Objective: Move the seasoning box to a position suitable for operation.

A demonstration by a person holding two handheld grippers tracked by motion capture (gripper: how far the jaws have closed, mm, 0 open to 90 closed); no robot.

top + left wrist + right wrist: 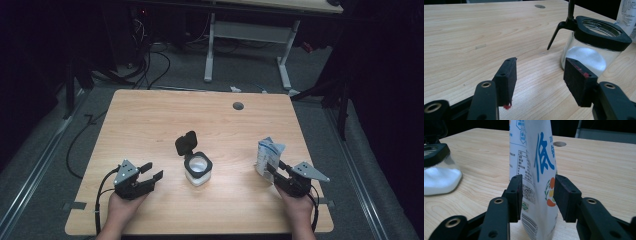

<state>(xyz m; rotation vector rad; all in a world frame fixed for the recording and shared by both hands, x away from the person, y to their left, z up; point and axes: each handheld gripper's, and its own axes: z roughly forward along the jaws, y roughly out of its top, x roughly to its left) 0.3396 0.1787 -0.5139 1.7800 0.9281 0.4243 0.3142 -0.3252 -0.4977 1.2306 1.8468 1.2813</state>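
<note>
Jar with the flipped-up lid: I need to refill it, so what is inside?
The jar holds a white powder, seemingly about half full. What the powder is cannot be told.

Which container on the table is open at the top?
The glass jar, lid flipped up at table centre; the white pouch by the right gripper stands closed.

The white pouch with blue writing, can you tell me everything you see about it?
The pouch is a soft, glossy packet, white with big blue characters, a small orange-and-green fruit picture, fine print and a barcode. It stands upright on the wooden table, near its right edge, its top crumpled. The right gripper has its open jaws on either side of it; whether the pads touch it is unclear.
</note>
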